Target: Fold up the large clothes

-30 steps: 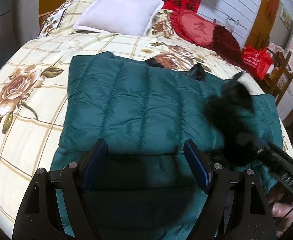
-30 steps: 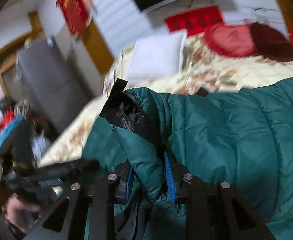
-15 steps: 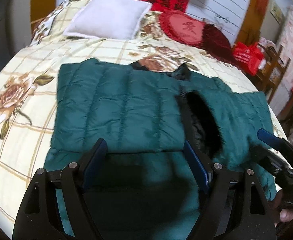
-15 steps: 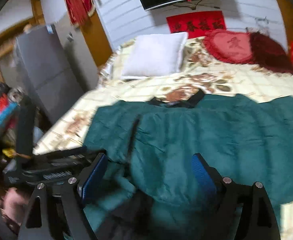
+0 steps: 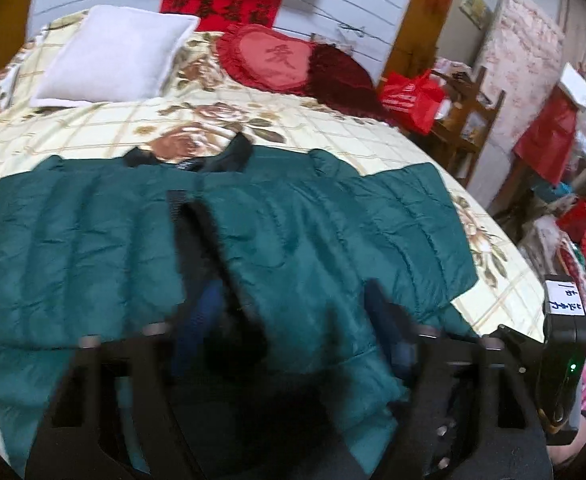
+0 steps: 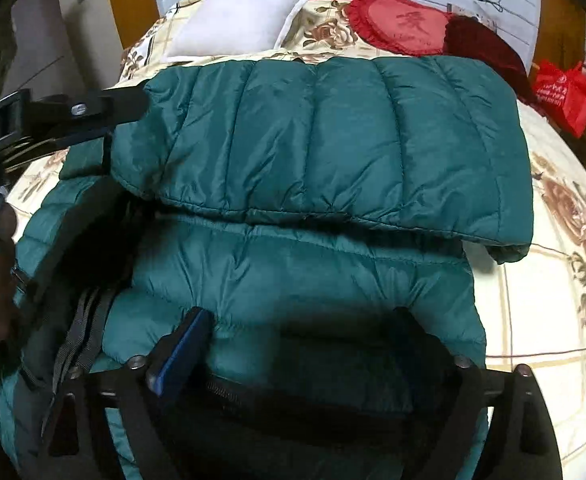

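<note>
A dark green quilted down jacket [image 5: 293,240] lies spread on the bed, collar toward the pillows, with both sleeves folded across its body and a dark open gap down the front. My left gripper [image 5: 293,312] is open and empty, hovering over the jacket's lower part. In the right wrist view the jacket [image 6: 333,140] fills the middle, with a folded sleeve lying across it. My right gripper [image 6: 305,344] is open and empty just above the jacket's hem. The left gripper also shows at that view's left edge [image 6: 73,120].
The bed has a cream floral quilt [image 5: 333,128]. A white pillow [image 5: 113,56], a red heart cushion [image 5: 277,60] and a dark red cushion [image 5: 345,76] lie at its head. A red bag [image 5: 409,96] and wooden furniture [image 5: 465,120] stand to the right.
My right gripper let go of the sleeve it held, opened, and drew back low over the hem. The sleeve now lies folded across the jacket. My left gripper shifted to the right.
</note>
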